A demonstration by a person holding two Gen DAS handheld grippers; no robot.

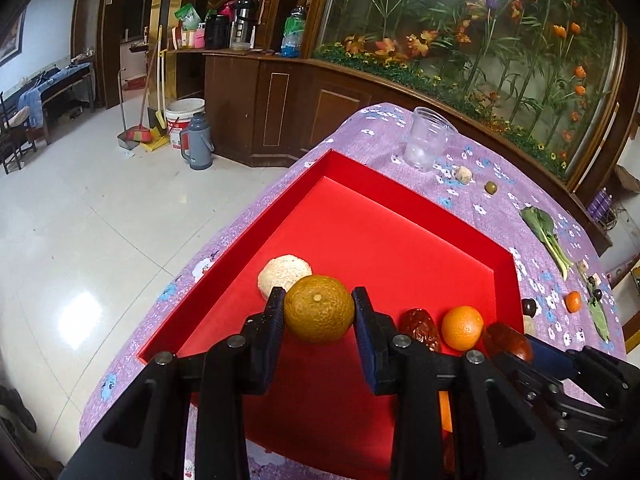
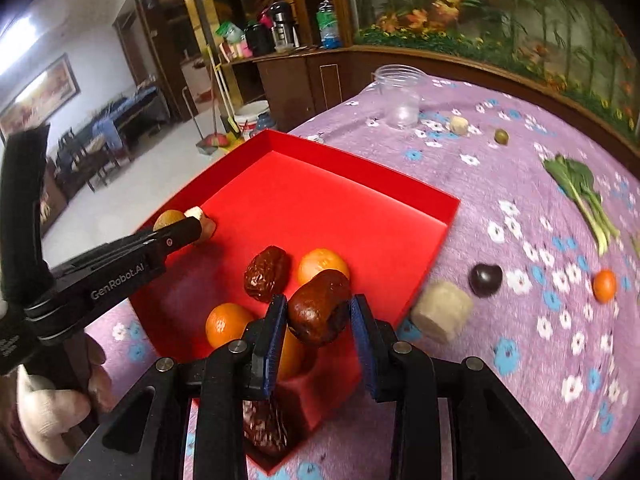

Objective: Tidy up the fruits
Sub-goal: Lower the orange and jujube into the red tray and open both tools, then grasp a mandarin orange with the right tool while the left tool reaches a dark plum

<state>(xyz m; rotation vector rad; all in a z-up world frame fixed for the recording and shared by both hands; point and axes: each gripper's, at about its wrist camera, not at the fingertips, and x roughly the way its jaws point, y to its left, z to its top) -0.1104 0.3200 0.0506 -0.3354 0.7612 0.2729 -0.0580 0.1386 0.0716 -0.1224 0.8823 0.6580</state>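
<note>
Sorting partway, both tongs loaded over red tray (image 1: 400,184)

Left tongs (image 1: 319,308) gripping greenish orange (image 1: 319,309) lower centre, right tongs (image 2: 319,312) gripping brown date (image 2: 319,307); in tray: oranges, dates; left on surface (image 2: 520,216): small orange (image 2: 604,286), dark fruit (image 2: 485,280), green fruit (image 2: 501,136)

Both grippers angle downward: the left gripper (image 1: 319,307) clamps a greenish orange (image 1: 319,309), the right gripper (image 2: 319,312) a brown date (image 2: 319,307).
</note>
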